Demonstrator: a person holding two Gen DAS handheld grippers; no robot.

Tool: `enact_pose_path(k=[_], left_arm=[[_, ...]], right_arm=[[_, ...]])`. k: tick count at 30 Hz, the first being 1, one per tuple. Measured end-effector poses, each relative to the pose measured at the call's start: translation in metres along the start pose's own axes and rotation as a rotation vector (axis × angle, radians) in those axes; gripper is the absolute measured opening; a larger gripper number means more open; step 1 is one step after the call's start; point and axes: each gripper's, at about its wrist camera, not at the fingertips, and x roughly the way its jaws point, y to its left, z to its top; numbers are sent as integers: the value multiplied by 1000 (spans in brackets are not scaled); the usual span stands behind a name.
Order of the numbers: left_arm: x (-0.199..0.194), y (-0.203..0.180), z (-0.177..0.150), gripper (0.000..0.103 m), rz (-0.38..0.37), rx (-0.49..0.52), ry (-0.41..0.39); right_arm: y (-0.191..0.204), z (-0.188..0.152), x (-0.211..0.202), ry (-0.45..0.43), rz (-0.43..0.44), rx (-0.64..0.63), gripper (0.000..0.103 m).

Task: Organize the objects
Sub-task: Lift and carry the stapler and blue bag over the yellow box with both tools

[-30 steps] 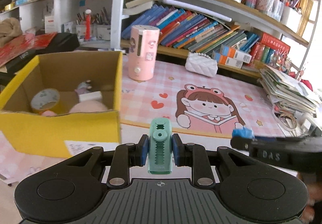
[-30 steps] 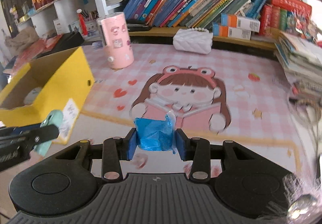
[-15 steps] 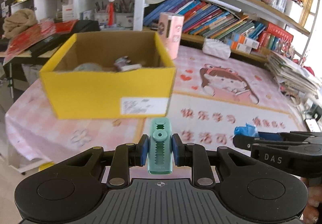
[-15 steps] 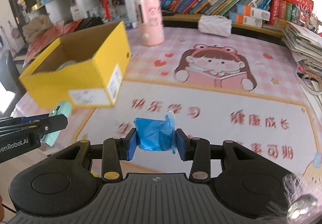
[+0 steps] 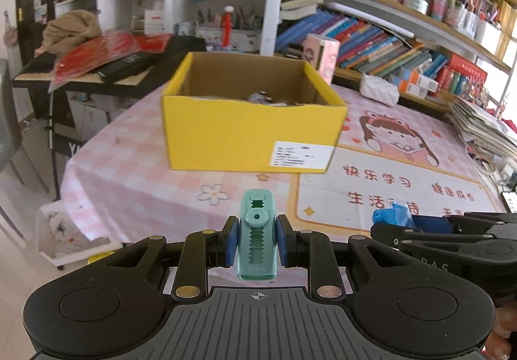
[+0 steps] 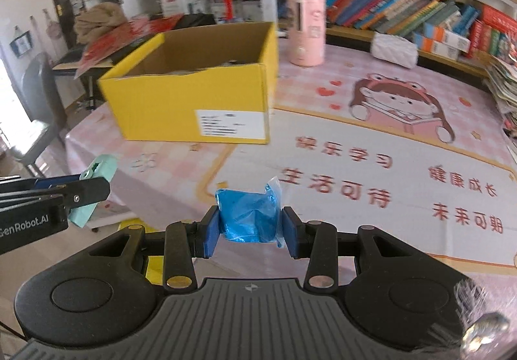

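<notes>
While both claws hang over near table edge, each pinches 1 item. L claw (image 5: 256, 242): pads (image 5: 232, 242) pressed on green clip (image 5: 256, 238), clip upright, tip pointing fwd. R claw (image 6: 248, 230): pads (image 6: 211, 232) squeezing blue wrapped pkg (image 6: 248, 214), crumpled. Yellow box (image 5: 248, 137) ahead of L claw, well apart, open top, some items inside, unclear which. From R claw, box sits ahead-left; pink canister (image 6: 306, 28) beyond box. R claw just right of L claw, level w/ it. Pink mat (image 6: 371, 140) under all.

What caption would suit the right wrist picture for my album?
Right gripper clamps a crumpled blue packet above the pink tablecloth, facing an open yellow box.
</notes>
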Motion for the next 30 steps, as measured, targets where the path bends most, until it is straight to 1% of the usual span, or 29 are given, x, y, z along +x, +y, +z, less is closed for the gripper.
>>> enact_pose_path(k=[8,20,26,30], left_arm=[[-14,19,0,23,7,-30,-36],[-13,29,7,23,-8,-39,-51],[-1,29,23,23,-4,-44,-70],[10,31,47,23,18,-51,-109]], right_arm=[[28,5,-7,-24,14,-52,38],[40,13,-5,-27,8,-92,38],[37,30,7,-30,4,-109,38],[33,52,17,-63,13,-114,38]])
